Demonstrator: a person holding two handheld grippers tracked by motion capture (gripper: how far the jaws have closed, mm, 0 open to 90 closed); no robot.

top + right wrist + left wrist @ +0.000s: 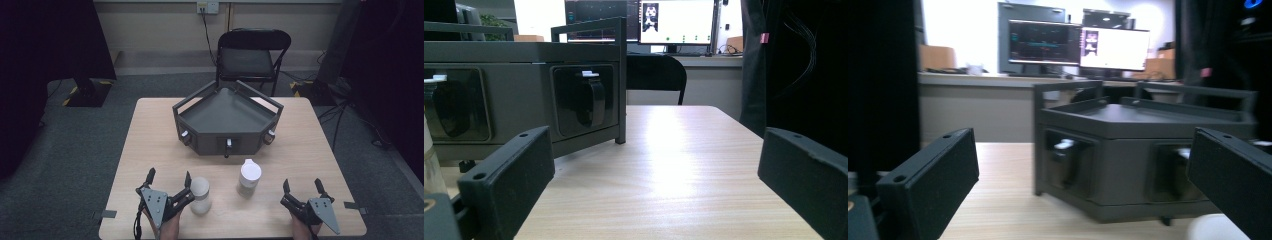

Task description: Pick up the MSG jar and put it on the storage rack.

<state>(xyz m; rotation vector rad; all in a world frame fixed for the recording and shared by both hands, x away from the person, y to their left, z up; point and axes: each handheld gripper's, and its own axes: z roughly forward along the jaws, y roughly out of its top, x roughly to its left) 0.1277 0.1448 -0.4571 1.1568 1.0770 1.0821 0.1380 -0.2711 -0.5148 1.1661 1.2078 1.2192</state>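
Left gripper (169,180): seen at the lower left of the high view, held from below by a hand (167,227); the jaws are spread wide and nothing is gripped between them.
Left jaw tip nearest the cup: its right-hand tip is placed just beside the frosted cup (200,195), at the cup's left edge; whether contact is made cannot be told.
Frosted cup: stood upright at the lower centre of the high view, near the front edge of the table (150,150); a pale rounded edge is glimpsed at the lower right corner of the left gripper view (1210,229).
Right gripper (303,186): seen at the lower right of the high view, with its jaws parted and nothing held; bare table is seen between them in the right gripper view (664,170).
White-capped bottle (248,177): stood upright just right of the frosted cup, apart from it, and well left of the right gripper; a clear sliver is caught at the far left edge of the right gripper view (430,165).
Dark grey tray unit (227,117): set at the centre of the high view beyond both containers; recessed handles are shown on its front faces in both gripper views (1128,150) (524,100).
Folding chair (248,57): placed behind the table, at the upper centre of the high view.
Monitors (1078,45): lit, across the top of the left gripper view.
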